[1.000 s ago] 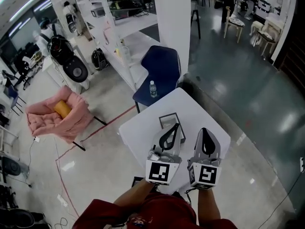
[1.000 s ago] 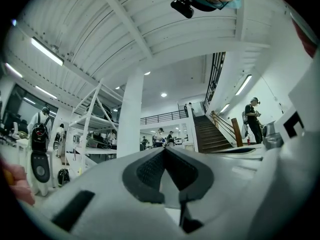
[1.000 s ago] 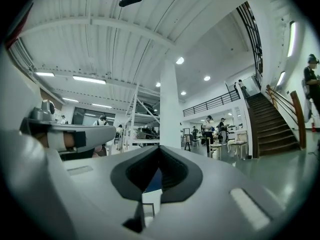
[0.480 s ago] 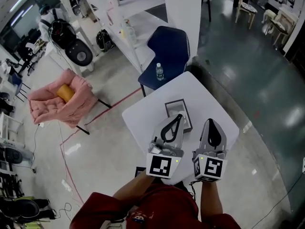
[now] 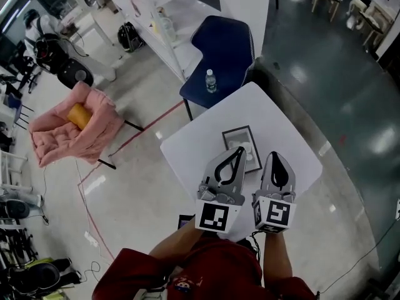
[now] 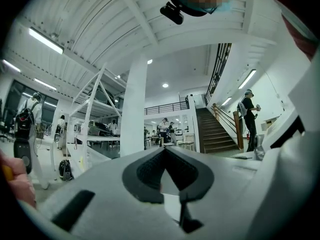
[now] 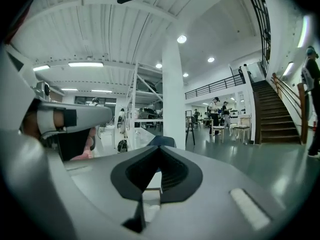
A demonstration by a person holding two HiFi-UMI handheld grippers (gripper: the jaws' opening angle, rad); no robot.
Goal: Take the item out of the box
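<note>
A small dark-rimmed box (image 5: 241, 137) lies open on the white table (image 5: 200, 142), with a pale item (image 5: 250, 150) inside it. My left gripper (image 5: 238, 149) hangs over the box's near left part, its jaws shut and empty, and it hides part of the rim. The right gripper (image 5: 277, 155) is just to the right of the box, also shut and empty. In the left gripper view the left gripper's tips (image 6: 164, 149) meet. In the right gripper view the right gripper's tips (image 7: 159, 147) meet too. Both point level across the table.
Behind the table stands a blue chair (image 5: 220, 55) with a water bottle (image 5: 210, 80) on its seat. A pink armchair (image 5: 72, 130) holding a yellow cushion (image 5: 79, 114) is at the left. A white pillar (image 7: 173, 94) and shelving (image 5: 147, 11) rise beyond.
Both grippers have sunk toward the table and moved forward, side by side and still shut. The box now lies right at the left gripper's tips.
</note>
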